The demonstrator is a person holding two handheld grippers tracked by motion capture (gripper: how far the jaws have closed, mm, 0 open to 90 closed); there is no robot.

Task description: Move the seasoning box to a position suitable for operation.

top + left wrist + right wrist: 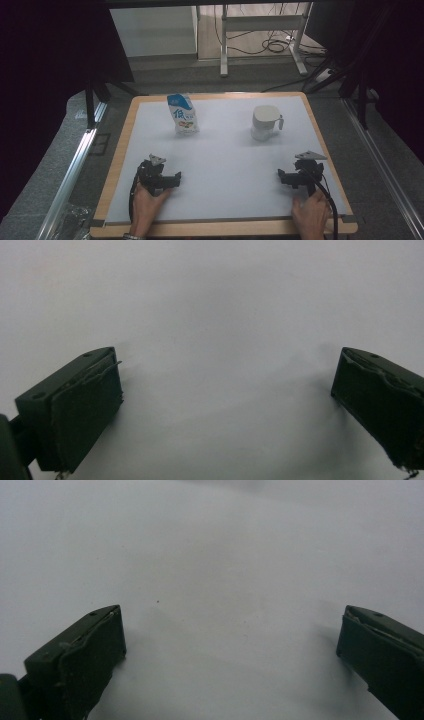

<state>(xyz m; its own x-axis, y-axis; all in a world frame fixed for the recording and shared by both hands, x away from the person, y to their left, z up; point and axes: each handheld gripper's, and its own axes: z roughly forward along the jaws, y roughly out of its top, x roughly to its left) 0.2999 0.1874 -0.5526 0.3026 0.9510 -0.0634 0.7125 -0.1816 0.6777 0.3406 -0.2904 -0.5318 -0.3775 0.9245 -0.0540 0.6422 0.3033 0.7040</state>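
Both my grippers at rest on the white mat, nothing held.
My left gripper (176,178) and right gripper (281,176): jaws wide apart; milk carton (183,114) at 12, white jug (265,122) at 1.

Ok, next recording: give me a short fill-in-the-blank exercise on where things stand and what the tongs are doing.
1. The blue and white bag stands to the ____ of the white jug in the high view.
2. The left tongs are open and hold ____.
3. The right tongs have their jaws ____.
4. Both tongs rest on the ____ mat.

Missing words: left; nothing; open; white
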